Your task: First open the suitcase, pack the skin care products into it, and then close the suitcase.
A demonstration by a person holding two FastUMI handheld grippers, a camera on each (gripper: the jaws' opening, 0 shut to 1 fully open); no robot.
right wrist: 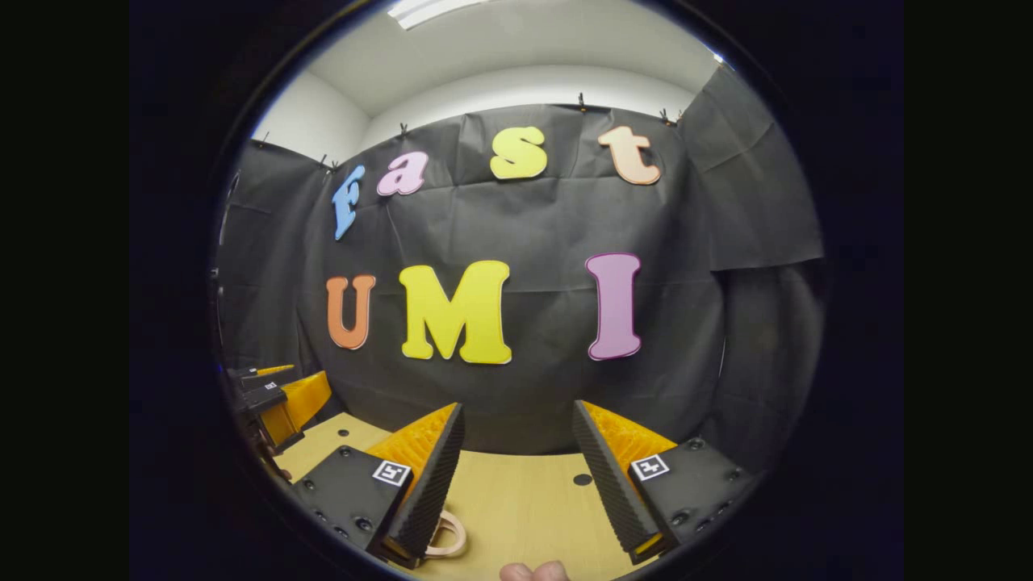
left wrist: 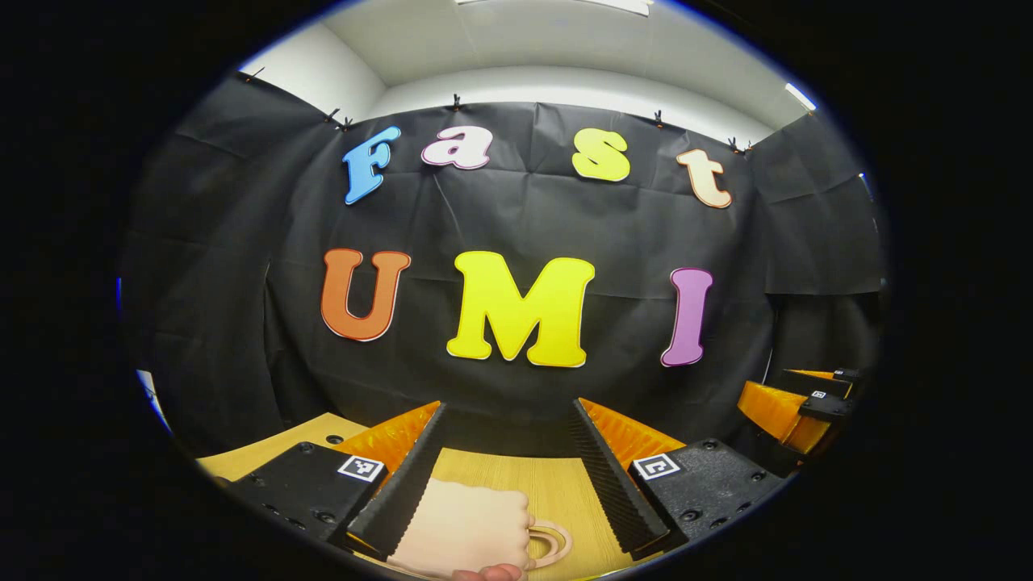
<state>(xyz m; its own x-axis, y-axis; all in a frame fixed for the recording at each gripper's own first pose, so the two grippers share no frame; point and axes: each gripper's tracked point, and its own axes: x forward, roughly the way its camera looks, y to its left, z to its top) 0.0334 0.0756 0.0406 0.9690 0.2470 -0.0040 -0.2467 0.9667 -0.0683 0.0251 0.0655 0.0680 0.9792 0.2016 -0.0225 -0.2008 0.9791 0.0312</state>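
A small pale pink suitcase (left wrist: 464, 524) lies on the wooden table (left wrist: 557, 484), low in the left gripper view, its ring handle (left wrist: 553, 542) pointing right. It sits between the near ends of my left gripper's fingers, and the left gripper (left wrist: 508, 403) stands open well above it, touching nothing. In the right gripper view the ring handle (right wrist: 448, 534) peeks out beside the left finger of my right gripper (right wrist: 518, 405), which is open with bare table (right wrist: 524, 500) between its fingers. Each gripper also appears at the edge of the other's view: the right gripper (left wrist: 795, 395) and the left gripper (right wrist: 282, 387).
Black cloth walls close off the table's far side. A small round hole (right wrist: 583, 479) marks the tabletop, and another hole (left wrist: 334, 440) lies near the left edge. A person's fingertips (right wrist: 533, 571) show at the bottom rim, and fingertips (left wrist: 488, 573) sit just below the suitcase.
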